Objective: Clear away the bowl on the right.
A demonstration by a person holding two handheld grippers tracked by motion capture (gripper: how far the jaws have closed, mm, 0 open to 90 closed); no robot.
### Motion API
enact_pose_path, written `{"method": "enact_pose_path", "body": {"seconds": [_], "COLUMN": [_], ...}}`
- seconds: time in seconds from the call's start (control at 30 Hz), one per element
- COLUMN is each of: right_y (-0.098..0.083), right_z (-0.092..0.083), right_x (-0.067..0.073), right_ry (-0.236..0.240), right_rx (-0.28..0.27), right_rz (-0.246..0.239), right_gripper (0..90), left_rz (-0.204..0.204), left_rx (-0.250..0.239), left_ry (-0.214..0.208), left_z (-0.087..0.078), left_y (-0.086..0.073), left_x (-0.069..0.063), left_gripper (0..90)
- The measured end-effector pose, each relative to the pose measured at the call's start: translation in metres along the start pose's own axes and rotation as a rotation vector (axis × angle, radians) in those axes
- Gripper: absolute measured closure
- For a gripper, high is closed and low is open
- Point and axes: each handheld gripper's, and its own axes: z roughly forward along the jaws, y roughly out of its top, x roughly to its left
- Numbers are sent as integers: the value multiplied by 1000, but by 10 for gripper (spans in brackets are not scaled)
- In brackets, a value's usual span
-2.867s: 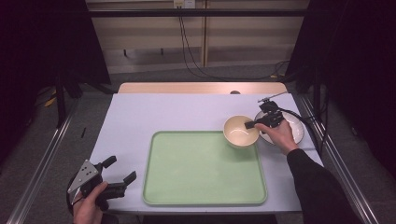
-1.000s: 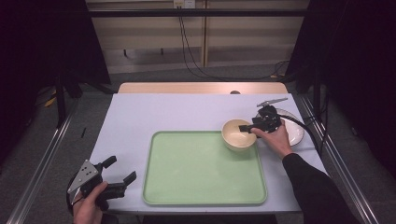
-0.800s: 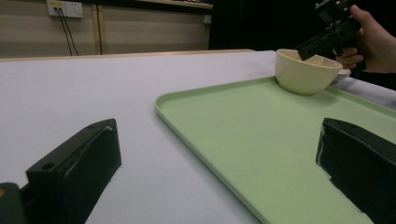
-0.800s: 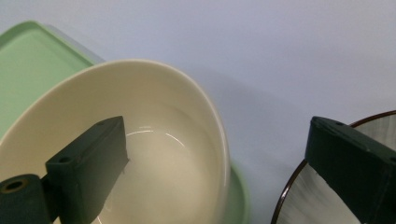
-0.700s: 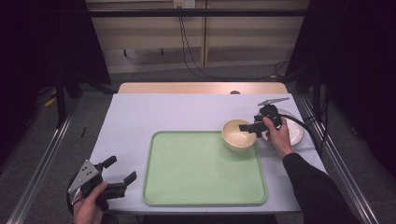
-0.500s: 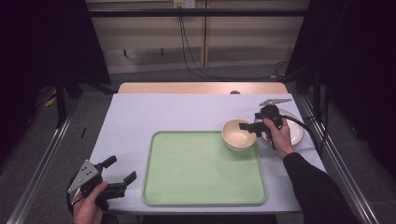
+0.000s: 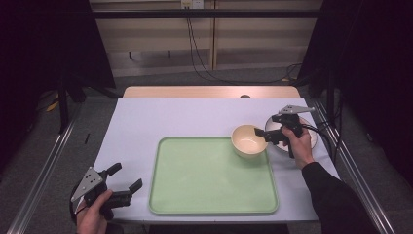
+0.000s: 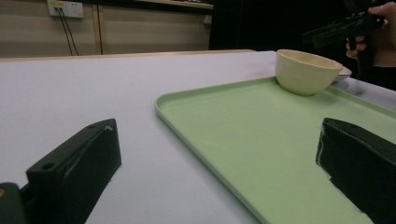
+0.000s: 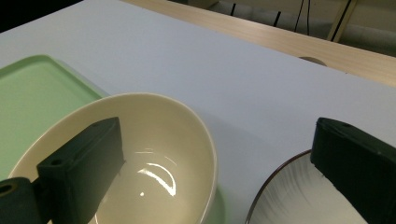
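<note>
- The bowl (image 7: 249,140) sits on the far right corner of the green tray (image 7: 209,195), its base near the tray's rim; in the right gripper view its wall reaches past the tray edge toward the plate (image 9: 299,200)
- The right tool (image 7: 267,135) hangs just above the bowl's right rim, jaws spread wide, one jaw over the bowl's hollow and the other over the gap toward the plate; it holds nothing
- The left tool (image 7: 124,180) rests in the hand at the near left corner of the table (image 7: 195,117), jaws wide, empty, well apart from the bowl
- Judging by this, the bowl has just been let go or is about to be gripped; I cannot tell which
- Risk: if the right tool moves sideways while this low, the inner jaw could catch the rim and tip the bowl or drag it off the tray
- Risk: a nudge to the right would knock the bowl against the plate, which lies just beside it on the table
- Risk: a grip on the thin glazed rim alone may slip, since the wall is smooth and curved
- Risk: the cable trailing from the right tool lies over the plate and could snag on it
</note>
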Motion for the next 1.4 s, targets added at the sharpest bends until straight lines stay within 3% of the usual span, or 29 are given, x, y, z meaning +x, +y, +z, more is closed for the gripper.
{"method": "enact_pose_path", "body": {"seconds": [0.23, 0.47, 0.57, 0.9, 1.07, 1.23, 1.4], "right_y": [-1, -8, -14, -30, -34, -41, -47], "right_z": [-6, -19, -24, -47, -57, -66, -74], "right_x": [2, 0, -2, -5, -2, -1, 1], "right_ry": [2, -36, -75, -112, -113, -116, -130], "right_rx": [20, 36, 8, -52, -68, -81, -87], "right_rz": [7, 38, 40, 52, 49, 78, 63], "right_gripper": [23, 21, 26, 24, 25, 16, 17], "left_rz": [-3, -3, -2, -2, -2, 1, -3], "left_rx": [-2, -5, -5, -4, -4, -3, -5], "left_ry": [-6, -4, -3, 1, 3, 3, 3], "left_z": [0, -1, -1, 0, -1, -1, -1], "left_y": [0, 0, 0, 0, 0, 0, 0], "left_x": [0, 0, 0, 0, 0, 0, 0], "left_gripper": [1, 0, 1, 0, 1, 1, 0]}}
